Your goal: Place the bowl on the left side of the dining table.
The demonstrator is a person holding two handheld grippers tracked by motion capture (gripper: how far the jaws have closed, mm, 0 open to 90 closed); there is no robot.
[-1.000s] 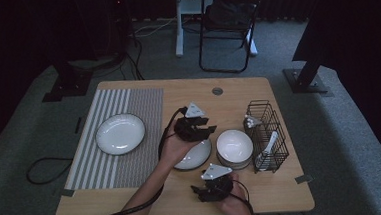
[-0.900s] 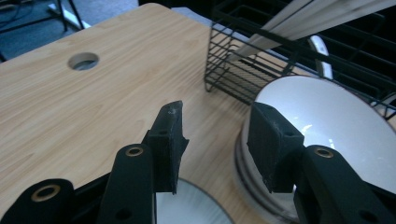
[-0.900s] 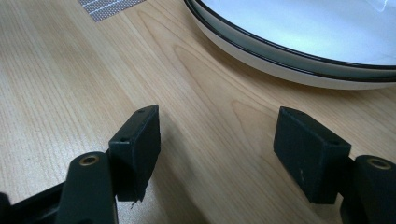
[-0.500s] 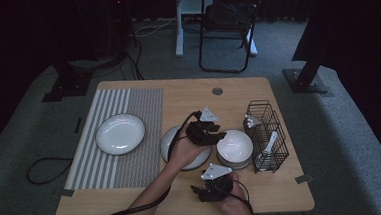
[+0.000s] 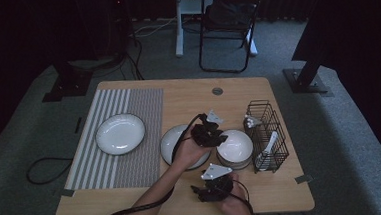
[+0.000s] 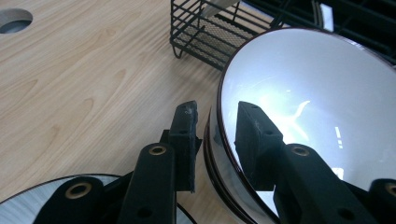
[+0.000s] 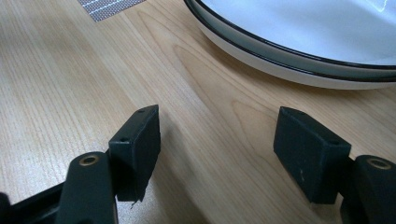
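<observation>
Over the top bowl (image 6: 308, 107) of the stack: left gripper (image 6: 215, 122) moved across from the plate (image 5: 173, 141), jaws just narrowing astride the rim, not yet pinching — pickup likely next.

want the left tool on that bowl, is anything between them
Nothing visible. The left tool already straddles the rim of the top bowl, one jaw inside, one outside. Its jaws have just been closing; a small gap shows at the outer jaw.

Right gripper (image 7: 217, 154): black fingers (image 7: 137, 149) spread wide apart, nothing between them, low over the wooden bench (image 7: 70, 79). Stacked white plates (image 7: 299, 51) with dark rims lie ahead; striped mat corner (image 7: 109, 7) beyond.
</observation>
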